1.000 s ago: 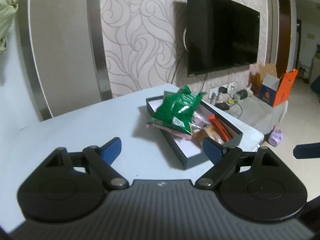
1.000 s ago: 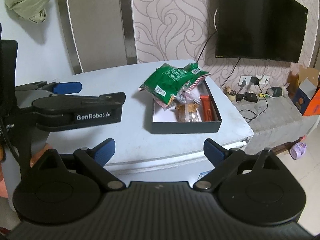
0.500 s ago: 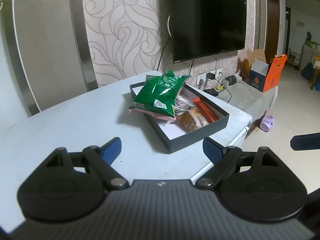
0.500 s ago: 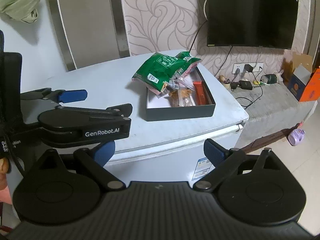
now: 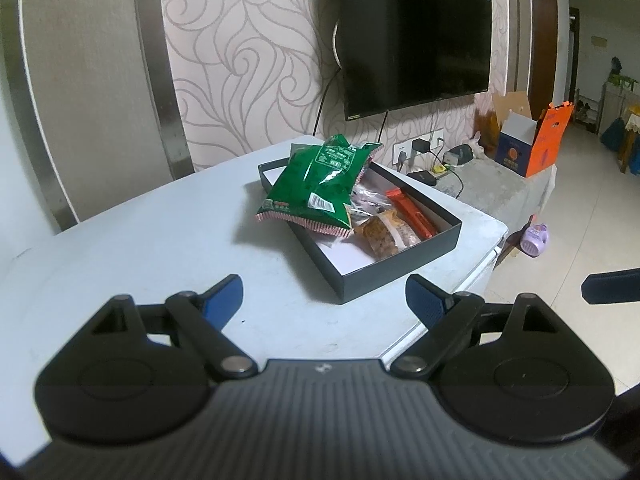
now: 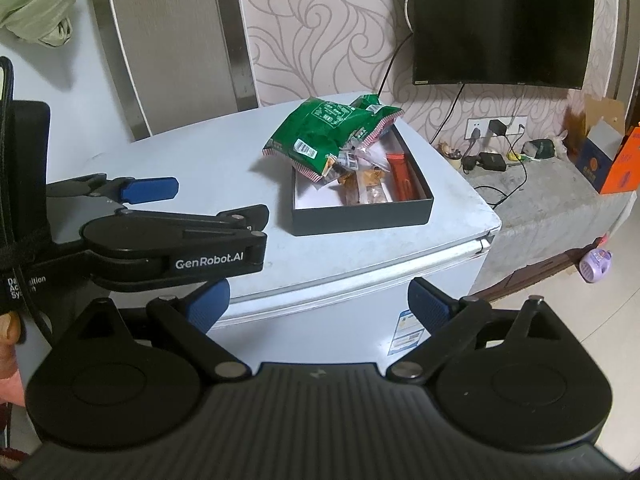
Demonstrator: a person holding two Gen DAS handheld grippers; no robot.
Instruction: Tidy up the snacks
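Note:
A dark open box point(image 5: 400, 276) stands on a white fridge top point(image 5: 160, 248). A green snack bag point(image 5: 320, 184) lies across its far left rim, partly overhanging it. Inside the box are an orange bar point(image 5: 408, 208) and a brown snack packet point(image 5: 384, 236). My left gripper point(image 5: 324, 300) hovers open and empty in front of the box. In the right wrist view the box point(image 6: 360, 216), the green bag point(image 6: 328, 132) and the orange bar point(image 6: 404, 176) lie ahead. My right gripper point(image 6: 320, 304) is open and empty off the fridge's front edge. The left gripper point(image 6: 220, 200) reaches in from the left.
A black TV point(image 5: 416, 36) hangs on the patterned wall. To the right, a grey-covered bench point(image 6: 560, 192) carries plugs, cables and an orange cardboard box point(image 5: 548, 140). A purple object point(image 6: 596, 266) lies on the floor. A green cloth point(image 6: 36, 4) hangs top left.
The left wrist view has swung slightly, so the box now sits nearer the middle of the picture. Both grippers have stayed open and empty. The snacks have not moved.

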